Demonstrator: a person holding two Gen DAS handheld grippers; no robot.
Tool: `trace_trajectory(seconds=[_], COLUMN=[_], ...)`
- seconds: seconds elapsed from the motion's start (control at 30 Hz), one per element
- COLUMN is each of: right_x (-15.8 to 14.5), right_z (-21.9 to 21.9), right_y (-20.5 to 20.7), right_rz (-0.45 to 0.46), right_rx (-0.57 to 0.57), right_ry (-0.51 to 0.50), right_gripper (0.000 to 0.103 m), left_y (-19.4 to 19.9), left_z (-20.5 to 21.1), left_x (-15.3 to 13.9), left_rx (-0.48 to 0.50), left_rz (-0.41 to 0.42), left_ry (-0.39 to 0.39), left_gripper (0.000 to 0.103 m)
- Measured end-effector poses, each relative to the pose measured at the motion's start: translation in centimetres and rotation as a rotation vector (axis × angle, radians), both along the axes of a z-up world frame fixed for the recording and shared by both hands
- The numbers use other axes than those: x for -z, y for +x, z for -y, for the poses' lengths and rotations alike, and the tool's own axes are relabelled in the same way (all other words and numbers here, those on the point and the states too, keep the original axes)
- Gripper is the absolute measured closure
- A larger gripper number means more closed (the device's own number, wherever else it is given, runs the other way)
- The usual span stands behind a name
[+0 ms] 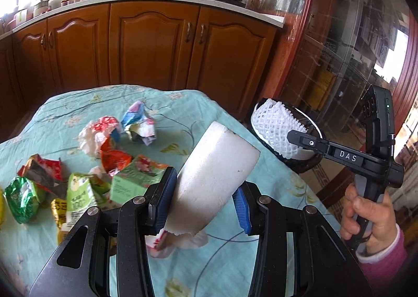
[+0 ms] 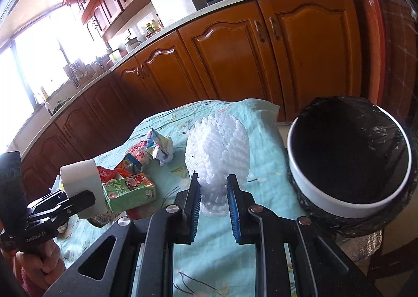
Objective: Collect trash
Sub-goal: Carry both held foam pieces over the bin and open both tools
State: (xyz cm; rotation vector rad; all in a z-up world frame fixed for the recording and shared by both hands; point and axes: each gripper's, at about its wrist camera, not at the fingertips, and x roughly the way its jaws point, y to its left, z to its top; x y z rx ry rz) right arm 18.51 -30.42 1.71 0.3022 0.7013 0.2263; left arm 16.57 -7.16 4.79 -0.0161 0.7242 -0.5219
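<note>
My left gripper (image 1: pixel 203 200) is shut on a white foam block (image 1: pixel 216 171), held tilted above the table. Off to the right a hand holds my right gripper (image 1: pixel 297 139), shut on a white foam net sleeve (image 1: pixel 274 122) in front of the black-lined bin (image 1: pixel 311 163). In the right wrist view the right gripper (image 2: pixel 214 192) pinches the lower end of the net sleeve (image 2: pixel 216 150), which stands above the table edge, left of the bin (image 2: pixel 339 205). The left gripper (image 2: pixel 68 200) and its foam block (image 2: pixel 81 174) show at the left.
Loose trash lies on the light-blue tablecloth (image 1: pixel 183 103): a green carton (image 1: pixel 133 179), crumpled paper (image 1: pixel 138 122), red and green wrappers (image 1: pixel 41 171). Wooden kitchen cabinets (image 1: pixel 156 43) stand behind the table, with a glass-fronted cabinet (image 1: pixel 339 48) at the right. The bin sits past the table's right edge.
</note>
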Motion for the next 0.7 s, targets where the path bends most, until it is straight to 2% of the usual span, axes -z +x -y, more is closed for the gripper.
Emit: trace_trajectory(seconds=[0.33,0.7], right_x=[0.1,0.0], right_z=[5.4,10.5], right_y=[-2.2,-2.5], right_rz=[-0.007,-0.014], right_rx=[0.107,0.205], right_ry=[-0.019,-0.045], right_gripper=[0.083,0.083], left_y=[1.3,4.3], left_z=[6.8,14.5], left_x=[0.5,-0.2], left_rx=[0.099,0.190], left_rz=[-0.030,-0.037], left_ry=[0.011,0.060], left_gripper=[0.062,0.062])
